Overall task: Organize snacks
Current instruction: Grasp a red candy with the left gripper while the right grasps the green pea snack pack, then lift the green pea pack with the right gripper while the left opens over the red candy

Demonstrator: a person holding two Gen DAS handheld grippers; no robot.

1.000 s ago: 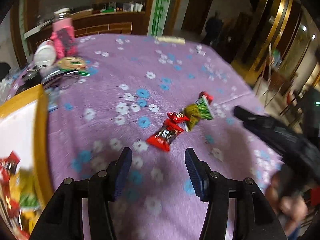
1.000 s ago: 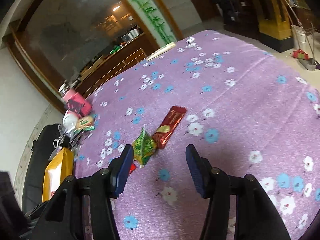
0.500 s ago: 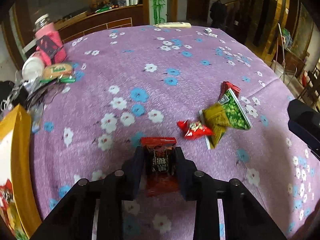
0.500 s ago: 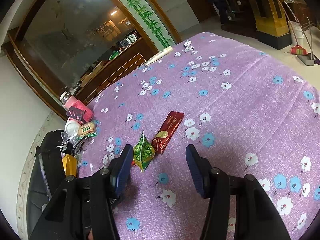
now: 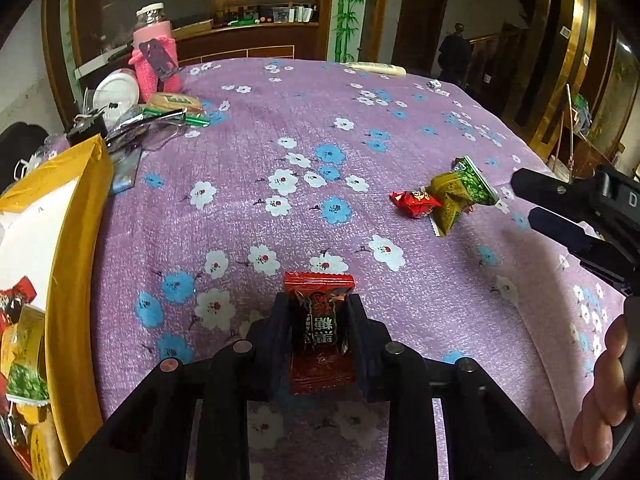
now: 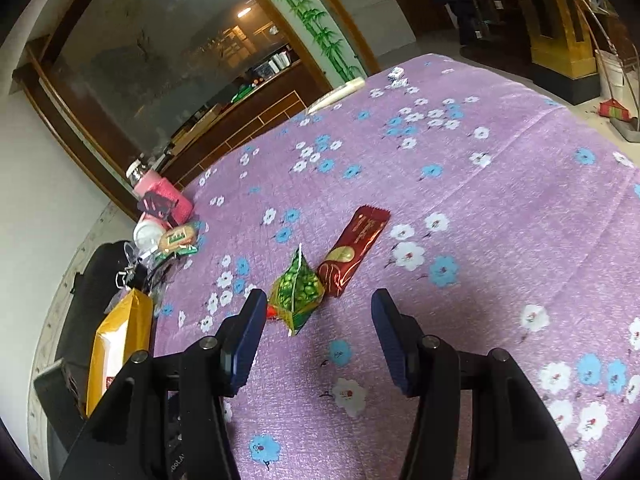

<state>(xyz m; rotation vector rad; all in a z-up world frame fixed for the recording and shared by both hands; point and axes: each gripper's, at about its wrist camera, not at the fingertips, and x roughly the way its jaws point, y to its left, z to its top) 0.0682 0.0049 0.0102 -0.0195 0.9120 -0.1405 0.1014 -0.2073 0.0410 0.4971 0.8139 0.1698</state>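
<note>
Gripping a red candy packet point(image 5: 320, 332), the left tongs point(image 5: 318, 344) are clamped on its sides, pads pressing the wrapper; the packet's long axis runs along the fingers, far end sticking out past the tips. It sits low over the purple flowered bench point(image 5: 280, 128).

Key relation: the yellow-rimmed box point(image 5: 70, 280) lies to the near left of the left tongs, with red, yellow and green wrappers inside at the frame edge. My read: that's the drop target, so the coming move is a swing left, and the left hand is plainly the nearer one.

Right tongs point(image 6: 316, 340) stand about half open, nothing between them. Just beyond their left finger point(image 6: 244, 340) lies the green snack pouch point(image 6: 298, 288), with a small red candy point(image 5: 414, 202) touching it on its left. The long red bar point(image 6: 354, 250) lies just right of the pouch, long axis pointing away and slightly right, roughly in line with the gap between the fingers. Right hand point(image 5: 608, 396) is nearer all three.

Far left: pink-sleeved bottle point(image 5: 154, 60), white lid point(image 5: 116, 92), a biscuit pack point(image 5: 174, 101) and clutter, well apart from the snacks.
</note>
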